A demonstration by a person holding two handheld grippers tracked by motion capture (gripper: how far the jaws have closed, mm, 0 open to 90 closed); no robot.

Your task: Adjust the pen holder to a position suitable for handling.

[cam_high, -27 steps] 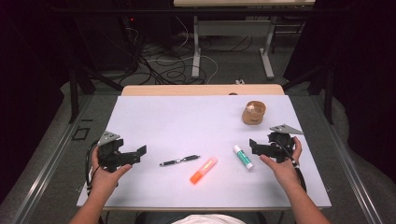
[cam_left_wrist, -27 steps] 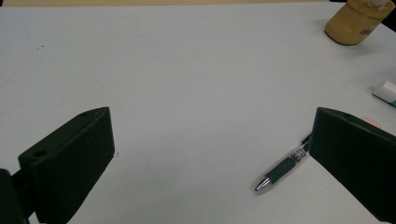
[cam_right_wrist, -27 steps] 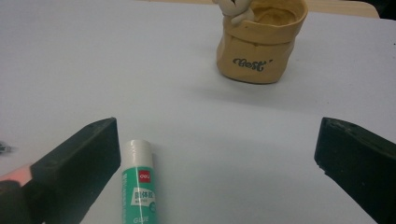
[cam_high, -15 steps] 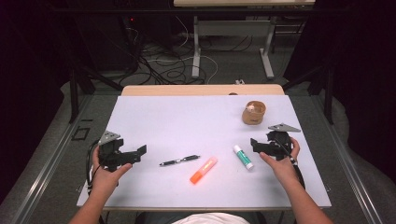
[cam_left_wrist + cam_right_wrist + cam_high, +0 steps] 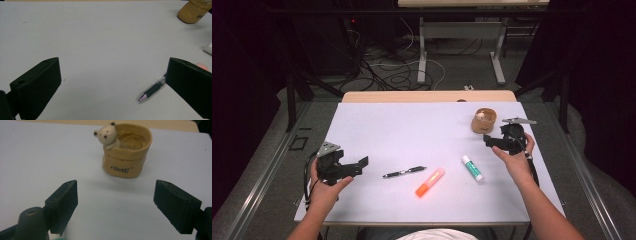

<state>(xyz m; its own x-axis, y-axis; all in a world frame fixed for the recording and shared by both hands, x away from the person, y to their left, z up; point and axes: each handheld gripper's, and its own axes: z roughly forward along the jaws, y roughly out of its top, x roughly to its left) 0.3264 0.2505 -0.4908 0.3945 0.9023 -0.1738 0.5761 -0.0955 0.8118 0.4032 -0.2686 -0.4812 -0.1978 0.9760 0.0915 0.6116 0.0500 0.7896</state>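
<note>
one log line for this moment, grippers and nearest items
left gripper: open, near pen | right gripper: open, facing bear pot | nothing held

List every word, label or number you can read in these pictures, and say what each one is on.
Tan pot with the bear: a short dark script word on its front, too blurred to read for certain.
Glue stick: a label is there, too small to read.
Orange highlighter: no print can be made out.
Pen: no print can be made out.
Nothing else carries readable text.
</note>
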